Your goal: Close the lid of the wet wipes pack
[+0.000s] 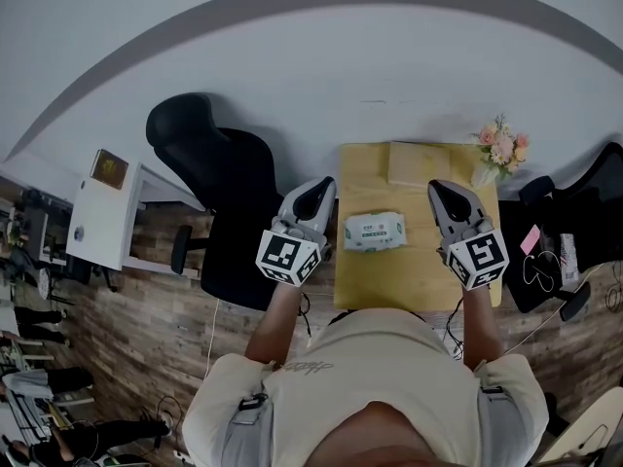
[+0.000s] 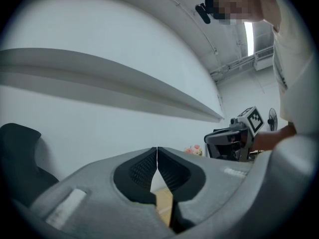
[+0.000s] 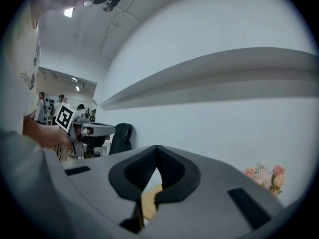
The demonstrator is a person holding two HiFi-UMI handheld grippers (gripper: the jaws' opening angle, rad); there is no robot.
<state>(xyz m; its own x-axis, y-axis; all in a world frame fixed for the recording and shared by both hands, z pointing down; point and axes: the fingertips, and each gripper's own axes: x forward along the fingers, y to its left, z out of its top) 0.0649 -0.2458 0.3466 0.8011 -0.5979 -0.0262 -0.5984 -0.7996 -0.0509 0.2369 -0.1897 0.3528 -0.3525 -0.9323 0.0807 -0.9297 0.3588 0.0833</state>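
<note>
Down at six o'clock, nearest the camera, the person's shoulders and forearms reach up toward both tools. The left gripper [image 1: 322, 187] hangs over the left edge of the small wooden table [image 1: 419, 282], its jaws pressed together tip to tip with nothing between them. The right gripper [image 1: 443, 191] hovers over the table's right half, jaws likewise closed and empty.

Between the two, touching neither, lies the wet wipes pack [image 1: 375, 232]. It sits flat at the middle of the tabletop, label side up, with its long axis running nine to three o'clock. The lid is too small to judge as open or shut. Only bare wood separates the pack from each gripper.

Farther out, at twelve o'clock from the pack, a flat tan box [image 1: 419, 161] rests against the table's far edge. At two o'clock, a small bunch of flowers [image 1: 501, 146] stands at the far right corner. Off at ten o'clock, a black office chair [image 1: 209, 159] crowds the table's left side, with a white cabinet [image 1: 102, 207] beyond it at nine. A pale wall closes the far end.
</note>
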